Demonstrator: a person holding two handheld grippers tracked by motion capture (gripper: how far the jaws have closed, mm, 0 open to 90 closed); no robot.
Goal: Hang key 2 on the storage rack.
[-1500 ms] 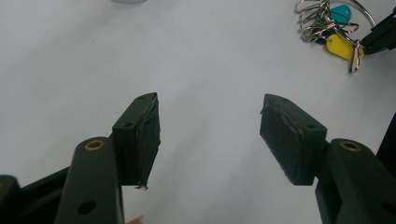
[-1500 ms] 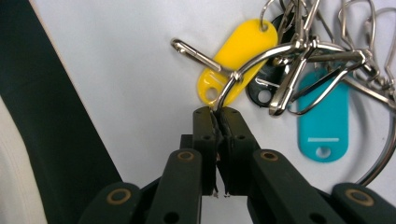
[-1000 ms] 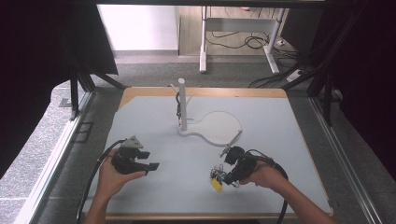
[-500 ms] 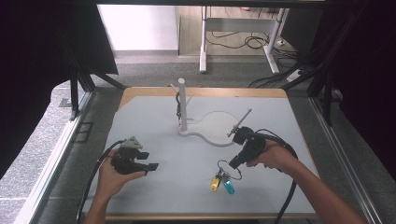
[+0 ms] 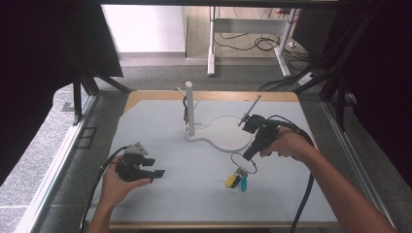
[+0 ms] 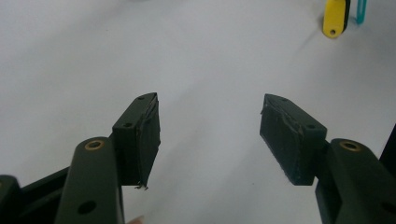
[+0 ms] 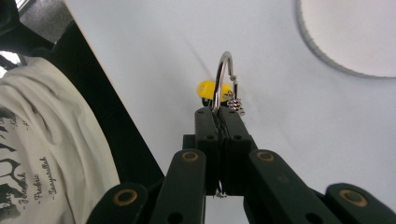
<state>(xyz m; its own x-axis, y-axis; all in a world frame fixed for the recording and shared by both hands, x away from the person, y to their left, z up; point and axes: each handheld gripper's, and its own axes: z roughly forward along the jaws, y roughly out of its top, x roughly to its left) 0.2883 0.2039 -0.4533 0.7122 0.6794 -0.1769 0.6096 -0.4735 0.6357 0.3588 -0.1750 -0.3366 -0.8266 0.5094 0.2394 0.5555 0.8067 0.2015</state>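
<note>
The key ring (image 7: 223, 79) hangs lengthwise from the right gripper (image 5: 248, 156), whose jaws are clamped on it; its yellow tag (image 5: 231, 180) and blue tag (image 5: 243, 183) trail toward the person on the table (image 5: 194, 189). No writing is legible. The left gripper (image 6: 210, 135) hovers, jaws apart and empty.

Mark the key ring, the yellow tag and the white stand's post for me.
key ring (image 7: 223, 74), right gripper view, on the metal loop above the shut jaws.
yellow tag (image 5: 231, 181), high view, on the tag's body.
white stand's post (image 5: 190, 109), high view, midway up the upright post.
</note>
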